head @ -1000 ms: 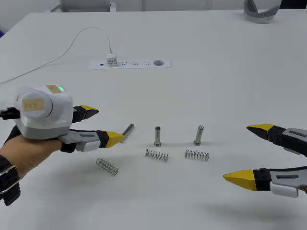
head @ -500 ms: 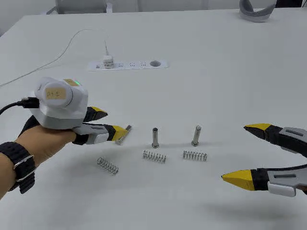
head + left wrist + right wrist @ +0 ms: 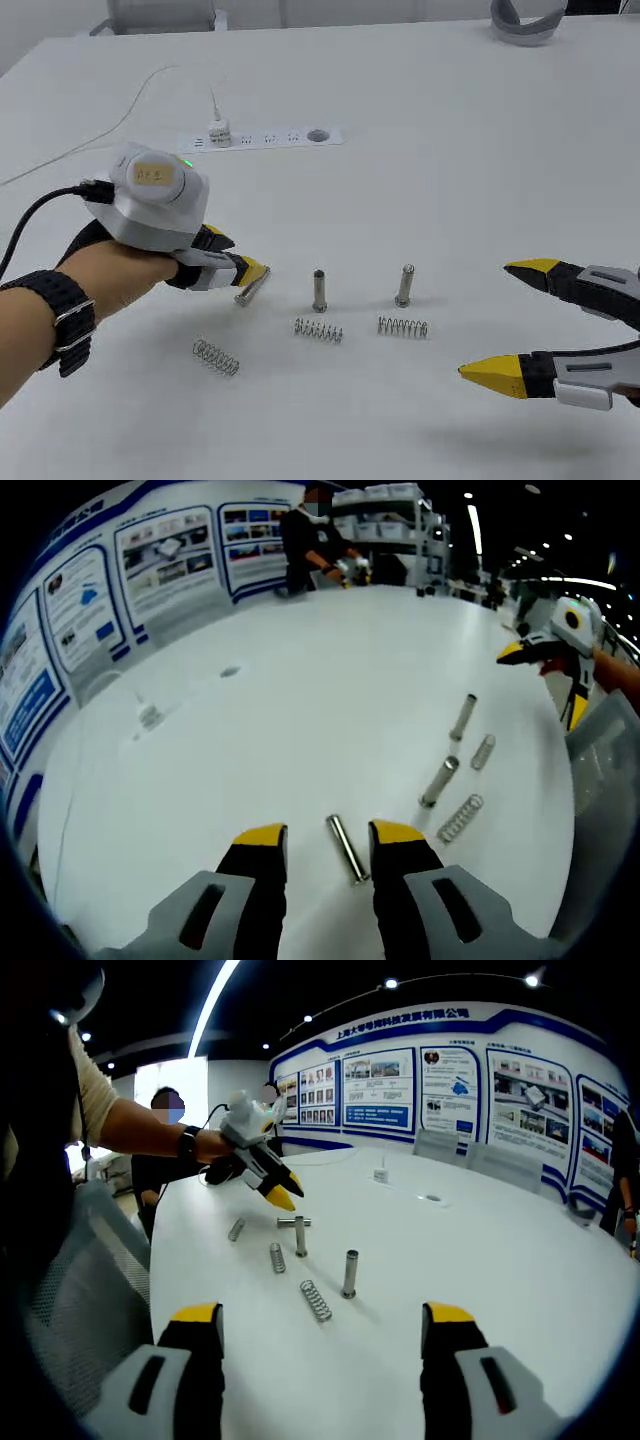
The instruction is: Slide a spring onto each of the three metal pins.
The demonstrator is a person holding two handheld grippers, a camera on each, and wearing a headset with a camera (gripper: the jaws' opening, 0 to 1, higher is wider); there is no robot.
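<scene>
the smooth white table [image 3: 450, 150] has open room all round, its far edge at 12 o'clock. your right gripper [image 3: 502, 320] gapes wide at 3 o'clock. your left gripper [image 3: 235, 255], jaws apart, straddles the lying steel pin [image 3: 250, 288] at 9 o'clock. the middle pin [image 3: 319, 290] and the right pin [image 3: 404, 284] stand upright, with the coiled springs [image 3: 318, 330] loose just at their 6 o'clock.

Counter [image 3: 450, 150] is plain white. Pins [image 3: 319, 290] are dull silver-grey; springs [image 3: 318, 329] are bright silver. Left gripper [image 3: 245, 255] and right gripper [image 3: 488, 319] have yellow tips, black jaws and white-grey bodies. Lamp [image 3: 186, 163] shows green. Power strip [image 3: 260, 138] is white. Wrist strap [image 3: 62, 315] is black.
</scene>
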